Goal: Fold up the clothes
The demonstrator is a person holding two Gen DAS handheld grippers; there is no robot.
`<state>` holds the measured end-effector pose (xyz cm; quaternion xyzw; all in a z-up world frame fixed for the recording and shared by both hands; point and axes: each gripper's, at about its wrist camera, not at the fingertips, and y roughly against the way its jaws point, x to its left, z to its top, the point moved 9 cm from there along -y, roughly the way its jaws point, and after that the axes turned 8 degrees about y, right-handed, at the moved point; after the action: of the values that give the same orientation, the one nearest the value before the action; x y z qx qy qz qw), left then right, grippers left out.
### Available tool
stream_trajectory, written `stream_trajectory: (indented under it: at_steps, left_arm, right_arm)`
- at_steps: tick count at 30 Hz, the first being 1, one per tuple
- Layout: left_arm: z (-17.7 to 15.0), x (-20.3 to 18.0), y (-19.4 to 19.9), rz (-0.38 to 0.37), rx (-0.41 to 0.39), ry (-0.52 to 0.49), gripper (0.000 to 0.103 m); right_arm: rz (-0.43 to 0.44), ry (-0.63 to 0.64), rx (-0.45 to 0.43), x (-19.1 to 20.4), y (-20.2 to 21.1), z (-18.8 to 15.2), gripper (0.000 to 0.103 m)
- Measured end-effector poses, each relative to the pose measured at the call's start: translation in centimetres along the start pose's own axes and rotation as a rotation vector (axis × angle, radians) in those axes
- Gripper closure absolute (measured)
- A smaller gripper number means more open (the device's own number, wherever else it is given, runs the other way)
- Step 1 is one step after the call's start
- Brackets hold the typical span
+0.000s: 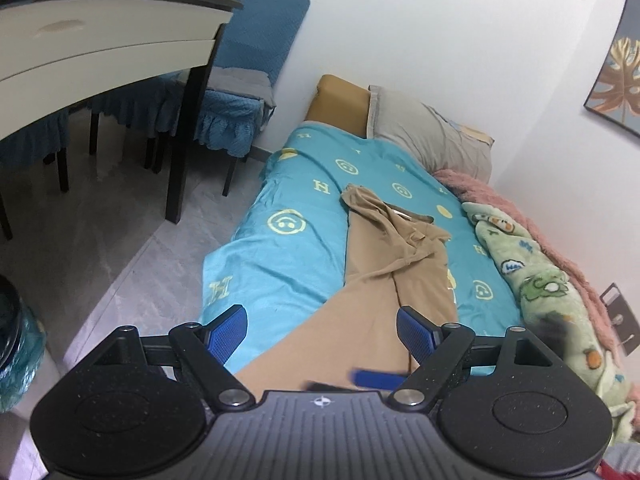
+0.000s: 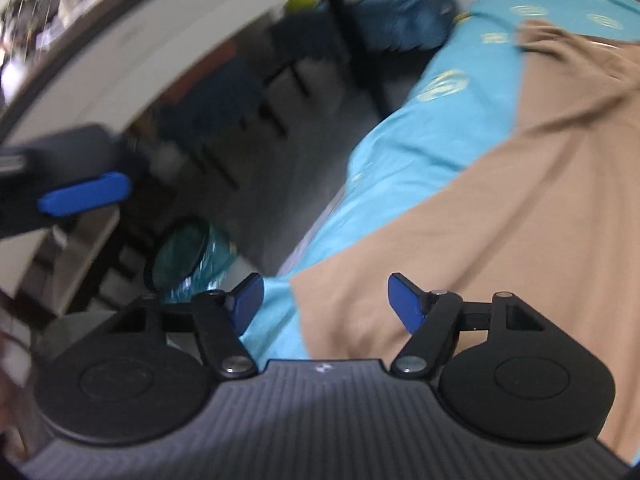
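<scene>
Tan trousers lie lengthwise on a bed covered by a turquoise sheet, waistband bunched at the far end, legs running toward me. My left gripper hovers open above the near leg end, nothing between its blue pads. In the right wrist view, which is motion-blurred, the same tan trousers fill the right side. My right gripper is open over the trousers' near edge where it meets the sheet. The left gripper's blue finger shows at the far left there.
A white table with dark legs and blue-covered chairs stand left of the bed on grey floor. A grey pillow, a green blanket and a pink one lie along the wall. A bin with a teal liner sits by the bedside.
</scene>
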<state>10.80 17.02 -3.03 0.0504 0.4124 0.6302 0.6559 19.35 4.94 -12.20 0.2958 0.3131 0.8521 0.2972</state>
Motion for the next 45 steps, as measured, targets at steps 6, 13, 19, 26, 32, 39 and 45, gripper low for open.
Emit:
stream_trajectory:
  at_steps: [6,13,19,26,32,39,45]
  left_arm:
    - [-2.5,3.0,3.1,0.005,0.023,0.087,0.021]
    - [-2.7,4.8,5.9,0.04,-0.007,0.115,0.02]
    - [-1.6,3.9,6.9,0.044,-0.042,0.124,0.02]
    - [-1.2,0.3,5.2,-0.002,-0.044,0.079,0.018]
    - [-2.5,0.7,-2.5,0.089,0.133,0.066,0.018]
    - [-3.5,4.9,-10.7,0.214,0.347,0.233,0.022]
    - [-4.6,7.1,-13.7,0.268,0.447,0.333,0.022]
  right_arm:
    - [-0.011,0.129,0.184,3.9,-7.0,0.2,0.032]
    - [-0.073,0.14,0.234,2.6,-9.1,-0.6,0.062]
    - [-0.096,0.117,0.14,1.2,-6.5,-0.4,0.099]
    - [-0.054,-0.003,-0.068,-0.8,3.7,0.3,0.1]
    - [-0.148,-0.022,-0.129,-3.4,10.7,-1.7,0.098]
    - [-0.321,-0.106,-0.229,-6.9,16.0,-4.0,0.096]
    - [-0.378,-0.173,-0.253,-9.5,17.0,-5.4,0.026]
